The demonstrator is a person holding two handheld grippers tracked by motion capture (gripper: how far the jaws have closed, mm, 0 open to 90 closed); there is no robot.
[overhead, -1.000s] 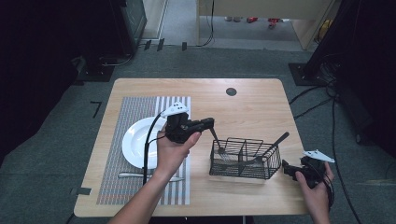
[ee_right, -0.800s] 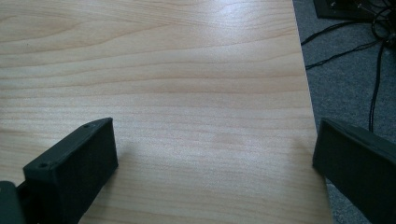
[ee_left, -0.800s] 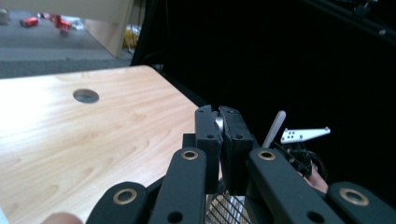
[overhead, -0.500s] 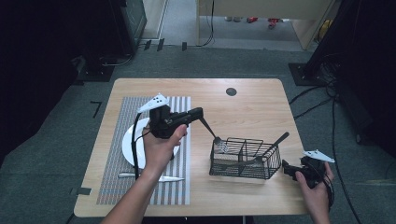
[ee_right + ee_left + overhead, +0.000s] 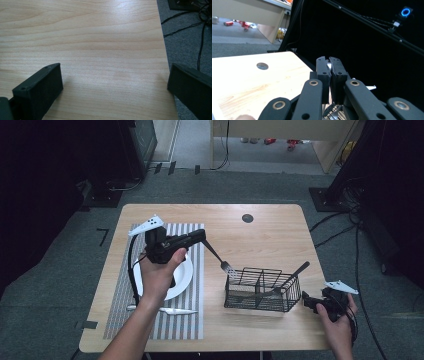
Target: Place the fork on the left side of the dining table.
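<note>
While clamped on the handle end of the fork (image 5: 218, 257), treat the left gripper (image 5: 201, 238) as fully closed. Check the fingers (image 5: 322, 72) in the left gripper view: pressed together, with only a sliver of metal between them.

Locate the fork above the desk (image 5: 260, 230), between the plate (image 5: 182, 282) and the wire basket (image 5: 262, 292). Read its long axis in the high view as running from the fingers down and to the right, tines lowest, at the top left corner of the basket. Cannot tell whether the tines touch the wire or hang just clear of it.

Judge the step in hand as carrying the fork between the basket and the place setting on the striped mat (image 5: 192, 325). Expect the coming move to turn on one relation: tines on the basket side, handle and hand on the plate side. Before any swing left, lift along that slanted axis so as not to snag the wire. When setting down, lay the fork parallel to the pale piece of cutlery (image 5: 170, 311) on the near part of the mat.

Use the left hand throughout, as the nearer one. Leave the right gripper (image 5: 306, 301) parked low at the right edge of the desk, just beside the basket, fingers (image 5: 40, 92) wide apart and holding nothing. Mind the dark-handled utensil (image 5: 295, 272) leaning out of the basket.
</note>
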